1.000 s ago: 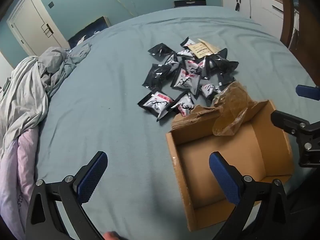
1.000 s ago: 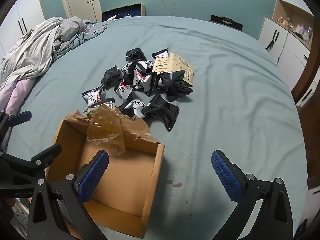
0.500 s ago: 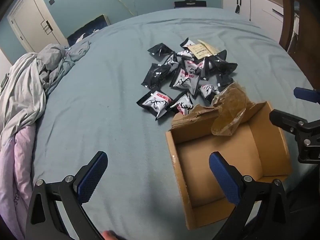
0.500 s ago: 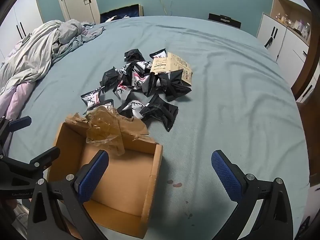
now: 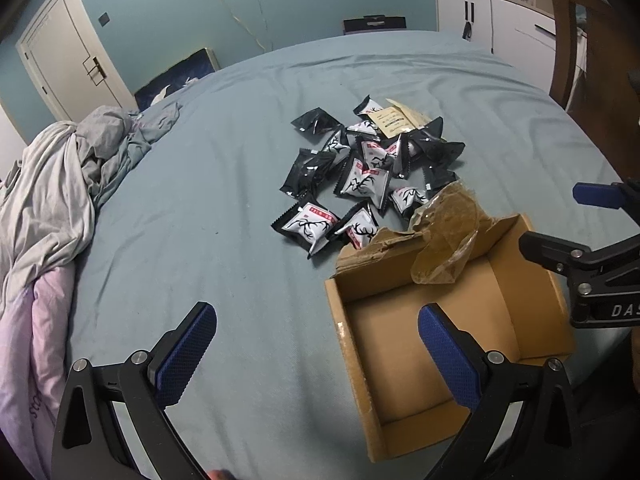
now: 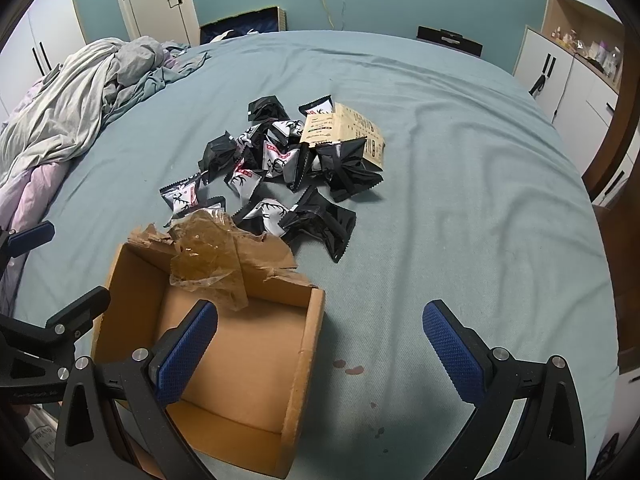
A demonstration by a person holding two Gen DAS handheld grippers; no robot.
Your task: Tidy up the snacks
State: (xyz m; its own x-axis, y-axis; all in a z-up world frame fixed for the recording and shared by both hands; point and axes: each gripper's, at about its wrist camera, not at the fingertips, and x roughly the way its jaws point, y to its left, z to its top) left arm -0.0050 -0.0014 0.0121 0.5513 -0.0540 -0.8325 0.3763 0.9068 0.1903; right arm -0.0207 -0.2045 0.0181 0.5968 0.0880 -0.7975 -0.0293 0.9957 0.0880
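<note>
Both my grippers, left (image 5: 316,354) and right (image 6: 320,350), wide apart, holding nothing. Snacks (image 6: 280,172) piled mid-bed (image 6: 460,200), straight ahead, just past box (image 6: 308,344). Left seems nearer to closest packet (image 5: 308,226).

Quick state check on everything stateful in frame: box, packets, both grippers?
Cardboard box: open, nothing inside, far flap torn with crumpled tape draped over the edge.
Snack packets: loose pile on the bed, sealed, none in the box.
Beige pouch: lying on the far side of the pile.
Left gripper: open, holding nothing.
Right gripper: open, holding nothing.
Blanket: bunched up.
</note>
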